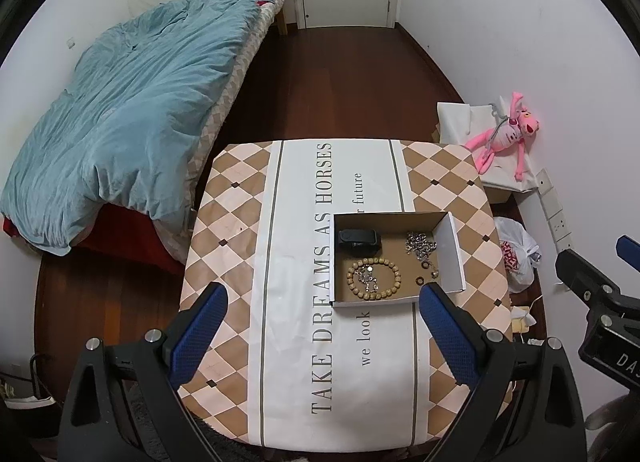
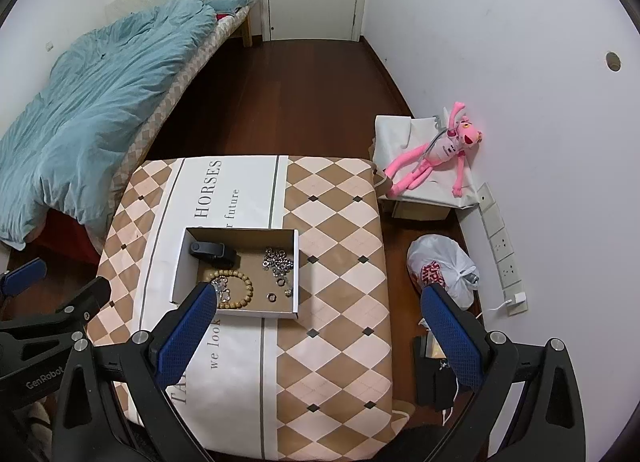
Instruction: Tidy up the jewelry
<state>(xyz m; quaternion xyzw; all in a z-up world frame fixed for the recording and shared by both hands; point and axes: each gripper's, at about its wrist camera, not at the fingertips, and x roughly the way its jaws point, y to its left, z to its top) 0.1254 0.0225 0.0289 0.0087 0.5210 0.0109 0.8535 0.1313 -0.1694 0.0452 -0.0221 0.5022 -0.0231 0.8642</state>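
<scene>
Tablecloth (image 1: 304,246) printed "TAKE DREAMS AS HORSES"; cardboard box (image 1: 452,250) containing bead bracelet (image 1: 394,270), chains (image 1: 420,244). Left gripper (image 1: 324,326) "GenRobot", right gripper (image 2: 318,336): both spread, empty.

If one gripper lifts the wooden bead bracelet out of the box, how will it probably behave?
The wooden bead bracelet is separate beads in a loop, so it will likely sag and swing rather than hold its ring shape. A silver trinket lies inside the loop and may snag. The round beads could slip between the fingers.

Even, soft indoor light, faint shadows, sharp focus, heavy fisheye bending, dark corners
</scene>
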